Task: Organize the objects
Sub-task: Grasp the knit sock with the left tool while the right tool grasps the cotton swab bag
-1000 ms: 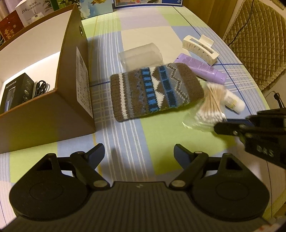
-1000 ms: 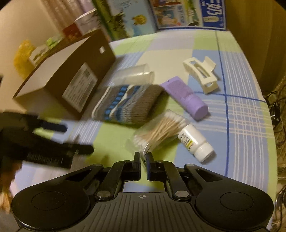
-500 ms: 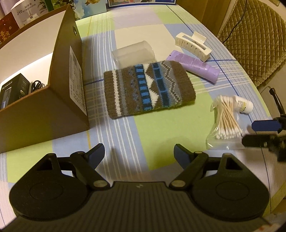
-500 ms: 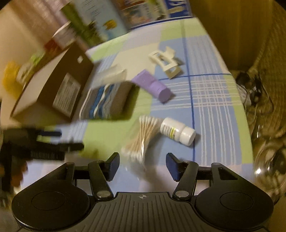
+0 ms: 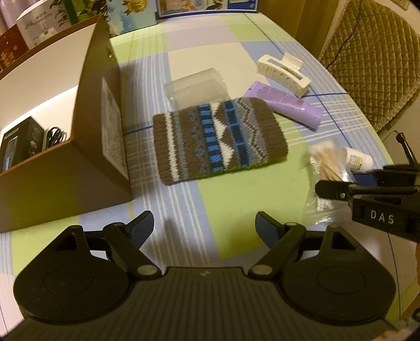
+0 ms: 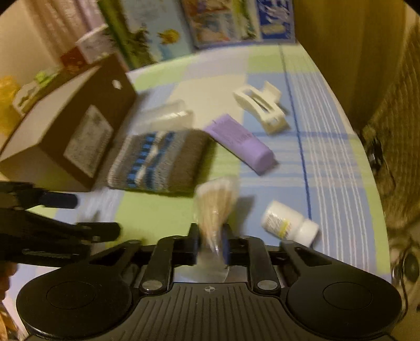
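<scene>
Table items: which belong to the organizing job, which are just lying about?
Job:
- bag of cotton swabs, clamped in right tongs
- knit pouch
- purple tube
- hair claw
- pill bottle
- clear case
- cardboard box

Lying about:
- picture books
- quilted chair

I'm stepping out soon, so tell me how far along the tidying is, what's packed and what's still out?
Done: the cardboard box already holds a black carton and a cable.
In hand: the right gripper is shut on the cotton swab bag; the left gripper is open, holding nothing.
Left on the table: knitted pouch, clear container, purple tube, hair claw, white bottle.
</scene>
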`<action>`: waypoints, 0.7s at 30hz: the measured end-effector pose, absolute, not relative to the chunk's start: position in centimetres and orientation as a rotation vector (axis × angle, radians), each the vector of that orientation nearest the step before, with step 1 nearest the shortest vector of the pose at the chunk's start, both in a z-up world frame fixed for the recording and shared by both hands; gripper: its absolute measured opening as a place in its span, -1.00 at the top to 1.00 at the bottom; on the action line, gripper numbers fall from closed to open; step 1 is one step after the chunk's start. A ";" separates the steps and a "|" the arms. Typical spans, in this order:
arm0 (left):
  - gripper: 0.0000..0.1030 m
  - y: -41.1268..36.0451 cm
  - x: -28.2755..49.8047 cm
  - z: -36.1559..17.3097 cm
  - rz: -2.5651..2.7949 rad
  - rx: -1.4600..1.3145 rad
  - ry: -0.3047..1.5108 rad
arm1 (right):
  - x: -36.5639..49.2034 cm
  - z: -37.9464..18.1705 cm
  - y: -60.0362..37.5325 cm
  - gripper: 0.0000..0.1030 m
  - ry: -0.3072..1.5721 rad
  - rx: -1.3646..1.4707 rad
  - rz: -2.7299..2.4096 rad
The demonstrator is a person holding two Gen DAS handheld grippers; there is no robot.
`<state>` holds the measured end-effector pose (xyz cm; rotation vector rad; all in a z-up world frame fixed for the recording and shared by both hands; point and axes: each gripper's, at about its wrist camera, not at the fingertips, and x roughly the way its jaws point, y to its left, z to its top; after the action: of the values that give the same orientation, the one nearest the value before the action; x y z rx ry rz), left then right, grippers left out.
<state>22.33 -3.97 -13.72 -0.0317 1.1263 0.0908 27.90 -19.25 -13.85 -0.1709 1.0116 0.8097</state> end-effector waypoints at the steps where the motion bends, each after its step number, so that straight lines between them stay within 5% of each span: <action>1: -0.58 -4.1 22.4 -13.7 0.083 -0.027 1.122 | 27.7 -13.3 -19.3 0.76 0.992 -0.179 0.822; 21: -0.45 -9.3 27.5 -16.4 -0.054 0.378 0.995 | 30.5 -9.2 -24.8 0.76 0.926 -0.040 0.650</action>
<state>27.52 -9.27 -16.45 0.3779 0.9952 -0.0536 30.47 -24.82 -9.17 -0.0404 0.9264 0.6501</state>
